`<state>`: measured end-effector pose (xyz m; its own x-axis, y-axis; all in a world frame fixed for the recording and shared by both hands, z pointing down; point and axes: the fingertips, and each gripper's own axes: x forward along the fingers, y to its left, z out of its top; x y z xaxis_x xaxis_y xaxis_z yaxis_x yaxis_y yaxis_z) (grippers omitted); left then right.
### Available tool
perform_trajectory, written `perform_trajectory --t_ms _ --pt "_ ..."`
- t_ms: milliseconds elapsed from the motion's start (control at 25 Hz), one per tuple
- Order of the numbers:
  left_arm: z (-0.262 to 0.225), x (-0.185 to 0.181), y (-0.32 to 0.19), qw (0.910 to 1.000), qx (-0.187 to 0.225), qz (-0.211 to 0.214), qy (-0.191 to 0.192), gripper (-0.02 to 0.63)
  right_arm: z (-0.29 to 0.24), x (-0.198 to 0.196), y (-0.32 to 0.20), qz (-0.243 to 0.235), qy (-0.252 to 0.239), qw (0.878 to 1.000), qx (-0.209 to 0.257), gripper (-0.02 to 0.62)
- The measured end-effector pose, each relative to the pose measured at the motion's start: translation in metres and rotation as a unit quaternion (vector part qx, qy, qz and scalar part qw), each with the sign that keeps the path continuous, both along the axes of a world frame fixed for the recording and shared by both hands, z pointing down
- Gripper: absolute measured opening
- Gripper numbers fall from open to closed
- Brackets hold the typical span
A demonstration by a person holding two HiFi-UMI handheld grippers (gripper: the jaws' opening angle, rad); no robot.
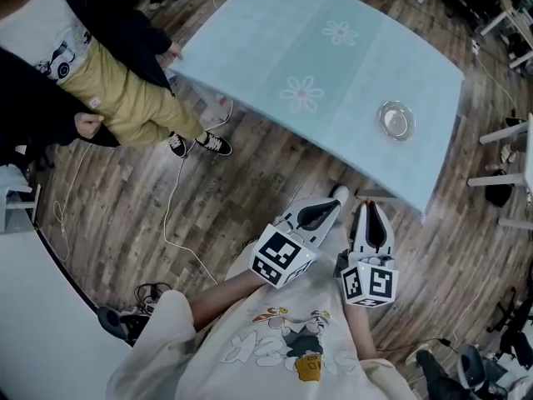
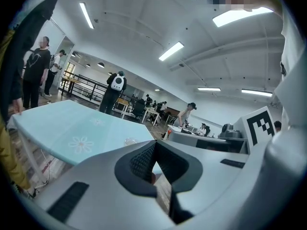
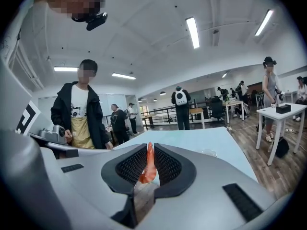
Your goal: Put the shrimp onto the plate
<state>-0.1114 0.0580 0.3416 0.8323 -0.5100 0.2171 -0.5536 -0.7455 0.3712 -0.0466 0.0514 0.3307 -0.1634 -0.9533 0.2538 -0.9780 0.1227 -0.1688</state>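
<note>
A clear glass plate (image 1: 395,120) sits near the right end of the light blue table (image 1: 333,73). Both grippers are held close to the body, short of the table's near edge. My right gripper (image 1: 367,207) is shut on an orange shrimp (image 3: 148,166), which stands upright between its pads. In the right gripper view the plate (image 3: 209,152) shows faintly on the table beyond the right gripper (image 3: 149,146). My left gripper (image 1: 336,196) is shut with nothing in it. In the left gripper view the left gripper (image 2: 154,145) points toward the table, where the plate (image 2: 129,141) shows faintly.
A person in a black jacket and yellow apron (image 1: 125,86) stands at the table's left corner. Cables (image 1: 171,215) trail over the wooden floor. White tables (image 1: 512,152) stand to the right. Several other people (image 3: 181,107) stand farther back in the room.
</note>
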Motion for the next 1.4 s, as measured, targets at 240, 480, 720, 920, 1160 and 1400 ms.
perform_trajectory --t_ms 240,480,720,920,1160,1400 --pt "0.005 0.04 -0.05 0.9997 -0.008 -0.018 -0.01 -0.003 0.003 0.048 -0.052 -0.017 -0.014 1.0 -0.007 0.064" --pt "0.004 0.092 -0.106 0.9983 -0.002 -0.047 -0.034 -0.003 0.004 0.095 -0.112 -0.052 -0.018 0.998 -0.009 0.064" --pt "0.005 0.147 -0.155 0.9972 -0.002 -0.06 -0.045 -0.003 0.01 0.145 -0.16 -0.081 -0.02 0.996 -0.016 0.064" --pt "0.009 0.184 -0.186 0.9952 0.001 -0.078 -0.059 -0.003 0.022 0.178 -0.191 -0.112 -0.026 0.993 -0.031 0.064" --pt "0.034 0.218 -0.215 0.9925 -0.016 -0.091 -0.08 -0.003 0.041 0.214 -0.219 -0.126 -0.04 0.99 -0.038 0.064" --pt "0.05 0.234 -0.216 0.9912 -0.036 -0.09 -0.091 -0.003 0.057 0.227 -0.223 -0.141 -0.029 0.988 -0.053 0.064"
